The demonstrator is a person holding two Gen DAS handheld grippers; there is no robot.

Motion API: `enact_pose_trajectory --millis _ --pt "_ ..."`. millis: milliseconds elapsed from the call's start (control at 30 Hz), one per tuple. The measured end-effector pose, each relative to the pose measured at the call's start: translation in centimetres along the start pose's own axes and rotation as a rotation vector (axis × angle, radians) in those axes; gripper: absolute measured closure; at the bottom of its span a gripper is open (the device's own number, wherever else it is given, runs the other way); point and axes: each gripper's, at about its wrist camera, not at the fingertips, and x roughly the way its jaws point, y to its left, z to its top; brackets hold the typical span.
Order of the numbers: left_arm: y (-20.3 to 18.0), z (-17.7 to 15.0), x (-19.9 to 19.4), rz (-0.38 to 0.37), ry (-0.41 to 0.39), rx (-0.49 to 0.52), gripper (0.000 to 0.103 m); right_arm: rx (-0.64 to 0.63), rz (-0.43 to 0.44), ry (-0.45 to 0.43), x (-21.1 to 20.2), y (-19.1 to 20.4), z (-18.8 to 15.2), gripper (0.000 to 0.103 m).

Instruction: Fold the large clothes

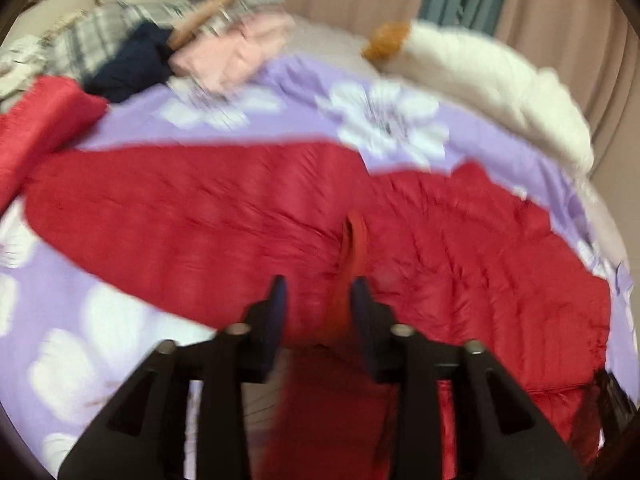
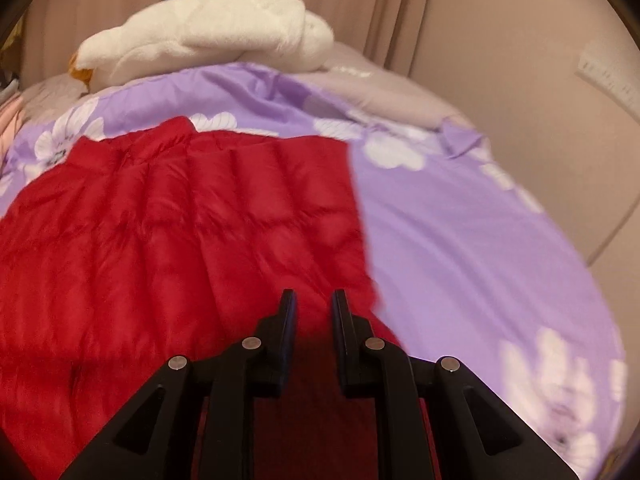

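Here: red jacket [image 2: 180, 220] fabric between both grippers' fingers [image 1: 276, 304] | purple bedspread [image 2: 460, 240] beneath

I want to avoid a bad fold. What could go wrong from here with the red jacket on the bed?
1. The left gripper seems to pinch only a thin ridge of the red jacket; the slick quilted fabric may slip out.
2. The right gripper sits near the jacket's edge, so its hold may be shallow.
3. Dragging could bunch the purple floral cover.

Jacket [image 2: 168, 232] is showing glossy quilted red cloth; bedsheet [image 2: 460, 248] smooth matt cotton-like; grippers [image 2: 314, 300] looking matt black plastic.
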Motion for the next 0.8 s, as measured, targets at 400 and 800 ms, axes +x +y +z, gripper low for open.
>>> enact_pose_trajectory --millis 400,800 --pt "17.5 -0.5 -2.2 0.307 -0.04 -0.264 0.022 0.12 -0.017 -0.144 -8.1 -4.7 -3.5 0.018" --pt "25.6 3.3 4.8 0.087 0.068 -0.457 0.033 -0.05 -0.154 -0.171 -6.6 -2.6 -3.5 0.018"
